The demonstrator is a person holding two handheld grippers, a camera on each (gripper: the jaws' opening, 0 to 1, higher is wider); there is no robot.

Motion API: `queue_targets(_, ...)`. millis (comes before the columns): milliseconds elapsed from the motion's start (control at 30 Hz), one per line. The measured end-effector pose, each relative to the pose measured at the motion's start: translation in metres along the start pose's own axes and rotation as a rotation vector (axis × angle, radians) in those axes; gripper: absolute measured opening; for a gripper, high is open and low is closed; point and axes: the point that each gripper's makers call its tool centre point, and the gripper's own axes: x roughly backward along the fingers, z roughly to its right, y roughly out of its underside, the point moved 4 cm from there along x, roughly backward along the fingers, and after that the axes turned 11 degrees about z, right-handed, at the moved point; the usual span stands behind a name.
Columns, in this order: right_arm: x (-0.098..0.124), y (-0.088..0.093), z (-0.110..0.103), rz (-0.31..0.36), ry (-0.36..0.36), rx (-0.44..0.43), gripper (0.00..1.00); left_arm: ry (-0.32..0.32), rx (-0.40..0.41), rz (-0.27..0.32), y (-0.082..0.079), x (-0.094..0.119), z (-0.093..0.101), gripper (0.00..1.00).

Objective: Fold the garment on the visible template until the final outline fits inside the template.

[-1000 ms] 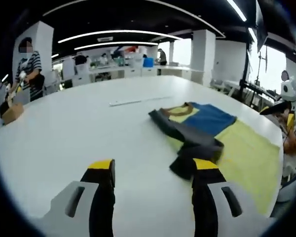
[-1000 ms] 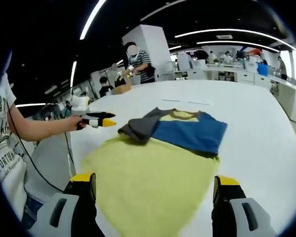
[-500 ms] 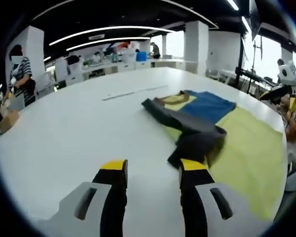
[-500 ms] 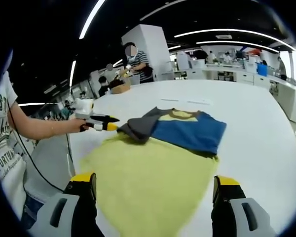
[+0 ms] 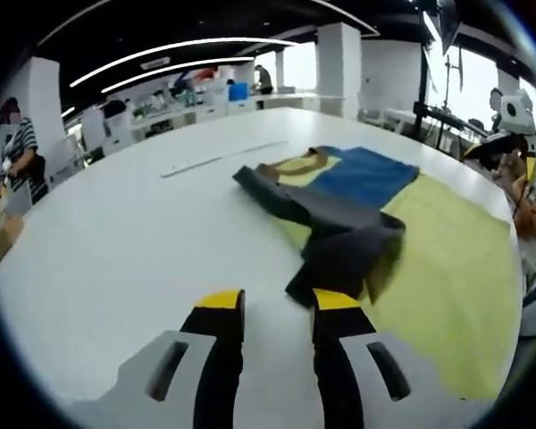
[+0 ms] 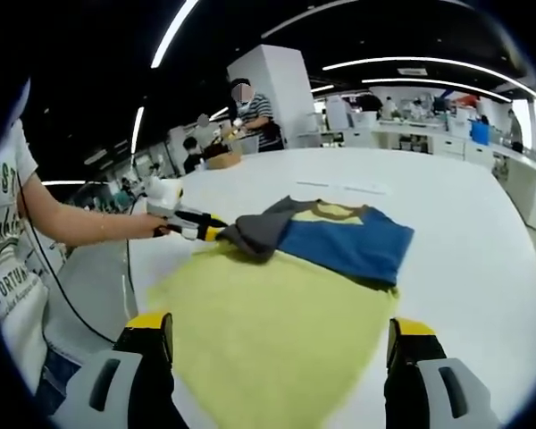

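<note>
Left gripper view: your left gripper [image 5: 271, 304] narrows toward the grey sleeve [image 5: 344, 259] of the blue-and-yellow shirt [image 5: 366, 174], grasping nothing yet; right gripper [image 6: 281, 335] waits wide open beside the shirt.

Open-plan lab, long white worktables [image 6: 482, 250], ceiling strip lights [image 5: 170, 54], workers at benches [image 6: 250, 112]

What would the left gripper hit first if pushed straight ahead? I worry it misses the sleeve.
Probably the grey sleeve: its bunched end lies just past the left gripper, nearer its right-hand jaw. Depth is uncertain.
</note>
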Motion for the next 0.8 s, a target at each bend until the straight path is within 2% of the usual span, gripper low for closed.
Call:
queue_targets(167,0.000,-0.002,-0.001,0.013,-0.008,0.008,0.99,0.021,0.003,-0.011,0.001,-0.003,0.003,0.19)
queue_targets(267,0.000,-0.003,-0.001,0.022,-0.009,0.014,0.99,0.029,0.038,-0.015,0.003,-0.005,0.003,0.16)
queue_targets(600,0.000,-0.007,-0.003,0.046,-0.024,0.040,0.99,0.048,0.081,-0.012,0.003,-0.012,0.005,0.11)
queue_targets(800,-0.002,-0.009,-0.004,0.063,-0.036,0.058,0.99,0.065,0.081,-0.012,0.003,-0.013,0.007,0.08)
